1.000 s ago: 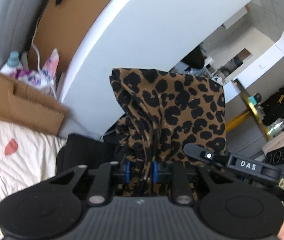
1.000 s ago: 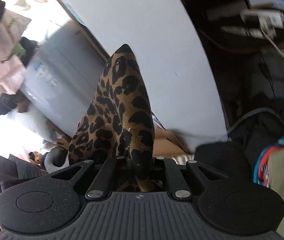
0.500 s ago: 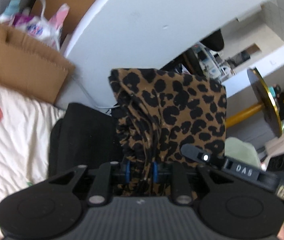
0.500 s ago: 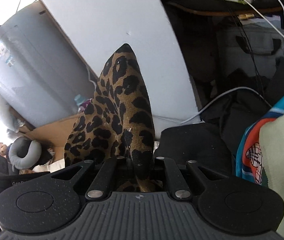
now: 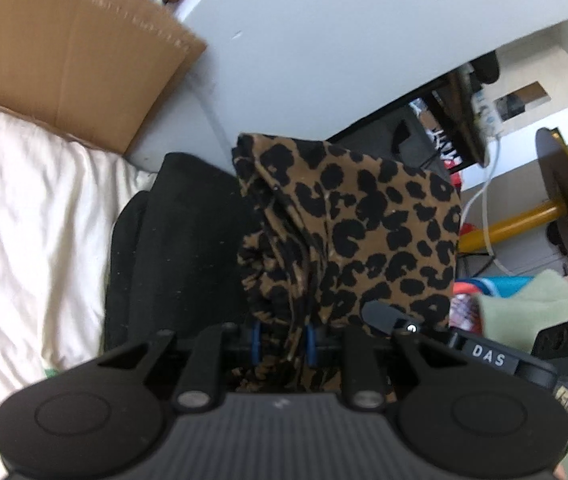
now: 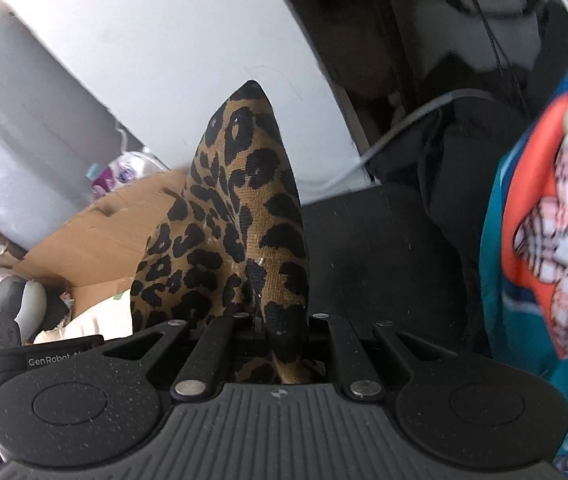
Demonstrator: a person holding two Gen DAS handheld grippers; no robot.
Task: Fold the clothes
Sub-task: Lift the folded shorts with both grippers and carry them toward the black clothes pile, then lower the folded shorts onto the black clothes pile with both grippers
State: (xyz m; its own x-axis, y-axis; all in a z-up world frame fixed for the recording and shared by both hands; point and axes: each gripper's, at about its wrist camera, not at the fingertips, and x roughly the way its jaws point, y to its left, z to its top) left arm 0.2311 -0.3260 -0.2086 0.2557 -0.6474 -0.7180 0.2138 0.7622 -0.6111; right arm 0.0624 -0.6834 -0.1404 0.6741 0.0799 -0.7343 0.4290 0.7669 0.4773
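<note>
Since a second ago both our views have swung downward: the white wall has slid up out of the middle and the black folded cloth (image 5: 175, 240) and cream bedsheet (image 5: 23, 240) now fill the lower part.

Our left gripper (image 5: 281, 342) is clamped on a bunched edge of the brown leopard-print stretch garment (image 5: 348, 232), which rises from between its jaws and drapes to the right. Our right gripper (image 6: 279, 330) is likewise clenched on a corner of the same garment, which stands up in a peak. The garment hangs in the air between the two, above the bed.

We judge we are carrying it down to lay it flat. Next we need to spread the two held corners apart and lower them evenly onto open sheet.

The black cloth lies straight below and may get in the way. A brown cardboard flap (image 5: 63, 48) lies just beyond the sheet, and a pile of green and teal-and-orange clothes (image 6: 544, 220) crowds the right side.
</note>
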